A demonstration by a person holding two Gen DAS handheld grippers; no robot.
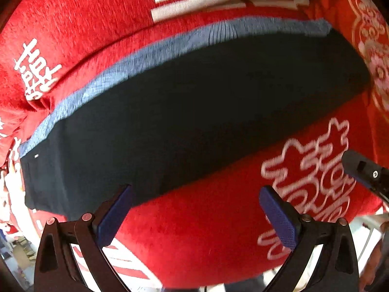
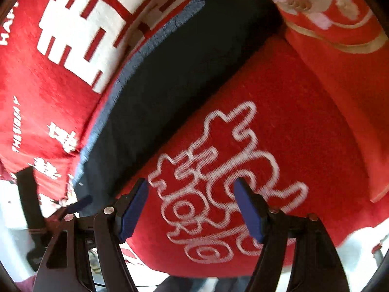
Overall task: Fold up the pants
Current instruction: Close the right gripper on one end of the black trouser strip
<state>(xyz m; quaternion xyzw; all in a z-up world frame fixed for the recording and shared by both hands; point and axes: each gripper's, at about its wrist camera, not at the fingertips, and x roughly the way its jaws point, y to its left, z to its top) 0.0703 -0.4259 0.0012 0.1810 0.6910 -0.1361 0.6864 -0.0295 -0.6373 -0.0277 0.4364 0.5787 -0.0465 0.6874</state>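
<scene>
Left wrist view: we see the pants (image 1: 194,107), dark navy with a lighter blue band (image 1: 136,60) along the far edge, lying flat in a long strip across the red blanket (image 1: 201,238); the strip appears already doubled lengthwise, which we judge from its narrow, even outline. Our left gripper (image 1: 195,215) points down over the near edge of the strip; its jaws stand released and hold nothing; the left pad (image 1: 114,216) overlaps the garment's near hem while the other pad hangs over bare blanket. We judge this straddle is set so that the jaws can close on the hem. The tip of the other tool (image 1: 364,172) enters at the right edge, over the blanket's white pattern (image 1: 313,177).

Right wrist view: the pants (image 2: 170,82) run diagonally from lower left to upper right, ending near a floral cushion (image 2: 316,2); our right gripper (image 2: 190,213) is released and empty, its jaws spread over the blanket (image 2: 291,92), beside the garment and not on it. We judge both tools are spaced along the near edge to lift it evenly for the next fold.
</scene>
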